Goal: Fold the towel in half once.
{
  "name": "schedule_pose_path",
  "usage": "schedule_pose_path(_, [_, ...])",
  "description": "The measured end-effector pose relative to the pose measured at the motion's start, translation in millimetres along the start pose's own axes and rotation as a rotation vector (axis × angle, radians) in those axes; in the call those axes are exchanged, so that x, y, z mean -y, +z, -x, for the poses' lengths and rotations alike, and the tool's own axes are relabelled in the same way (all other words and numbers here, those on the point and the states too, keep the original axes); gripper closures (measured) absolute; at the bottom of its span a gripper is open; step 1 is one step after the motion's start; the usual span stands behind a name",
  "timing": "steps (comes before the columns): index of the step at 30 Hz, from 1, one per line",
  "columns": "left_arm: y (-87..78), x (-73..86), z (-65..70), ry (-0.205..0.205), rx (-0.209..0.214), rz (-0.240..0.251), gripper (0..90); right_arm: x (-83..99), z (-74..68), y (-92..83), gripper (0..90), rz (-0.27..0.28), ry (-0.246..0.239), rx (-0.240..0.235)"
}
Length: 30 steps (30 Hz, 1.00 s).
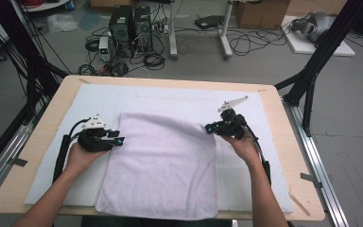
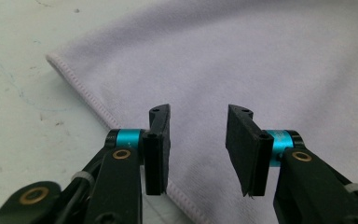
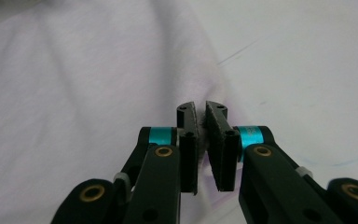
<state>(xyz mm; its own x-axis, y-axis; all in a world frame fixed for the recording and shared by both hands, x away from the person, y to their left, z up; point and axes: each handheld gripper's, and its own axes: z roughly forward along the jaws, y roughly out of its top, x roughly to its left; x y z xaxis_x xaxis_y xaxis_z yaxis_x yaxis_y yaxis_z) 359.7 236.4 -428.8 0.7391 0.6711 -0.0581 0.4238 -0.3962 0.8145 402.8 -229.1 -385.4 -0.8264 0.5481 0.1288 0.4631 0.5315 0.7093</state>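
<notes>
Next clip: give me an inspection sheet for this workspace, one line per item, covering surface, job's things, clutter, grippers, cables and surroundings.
Surface: wooden table under a white mat.
Job's things: lilac towel lying flat, near edge overhanging the mat.
Clutter: nothing seen on the table.
Grippers: left gripper open over the towel's hemmed edge; right gripper shut on a pinch of towel at its far right corner.
Cables: one trails along each forearm; more tangled on the floor.
Surroundings: computer towers, cardboard box, black frame legs.
</notes>
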Motion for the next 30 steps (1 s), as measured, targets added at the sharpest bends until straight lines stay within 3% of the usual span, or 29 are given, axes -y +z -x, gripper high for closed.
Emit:
schedule_pose_path(3, [-2.1, 4.9, 0.2, -0.007, 0.0, -0.002, 59.4, 14.8, -19.1, 10.0, 78.1, -0.068, -0.053, -0.036])
schedule_pose_path(6, [-2.9, 7.5, 0.0, -0.012, 0.0, -0.007, 58.7, 26.7, -27.8, 18.8, 70.8, -0.142, -0.063, -0.081])
schedule_pose_path(8, [-2.8, 7.6, 0.0, -0.013, 0.0, -0.009, 58.1, 26.5, -28.5, 13.4, 70.1, -0.106, -0.062, -0.074])
schedule_pose_path(10, [-2.3, 7.0, 0.2, -0.012, 0.001, -0.011, 57.9, 22.4, -25.1, 4.6, 70.3, -0.04, -0.048, -0.046])
schedule_pose_path(12, [-1.3, 6.4, 0.4, -0.008, 0.0, -0.014, 57.5, 18.5, -20.0, 1.0, 71.4, -0.01, -0.031, -0.014])
schedule_pose_path(16, [1.8, 5.5, 1.3, -0.011, 0.003, -0.015, 57.2, 16.1, -12.0, 13.3, 73.1, -0.031, -0.017, 0.007])
schedule_pose_path(22, [3.2, 5.8, 1.1, -0.01, 0.006, -0.016, 56.9, 17.5, -8.5, 37.4, 67.7, -0.09, -0.017, 0.016])
schedule_pose_path(24, [3.2, 5.8, 1.2, -0.01, 0.007, -0.015, 56.9, 16.8, -11.2, 43.3, 71.8, -0.111, -0.028, 0.023])
schedule_pose_path(27, [3.9, 5.9, 1.8, -0.008, 0.008, -0.02, 56.9, 14.1, -13.9, 45.2, 85.5, -0.119, -0.044, 0.031])
schedule_pose_path(30, [5.0, 6.2, 1.6, -0.006, 0.007, -0.026, 56.9, 12.1, -13.7, 41.5, 86.9, -0.108, -0.051, 0.032])
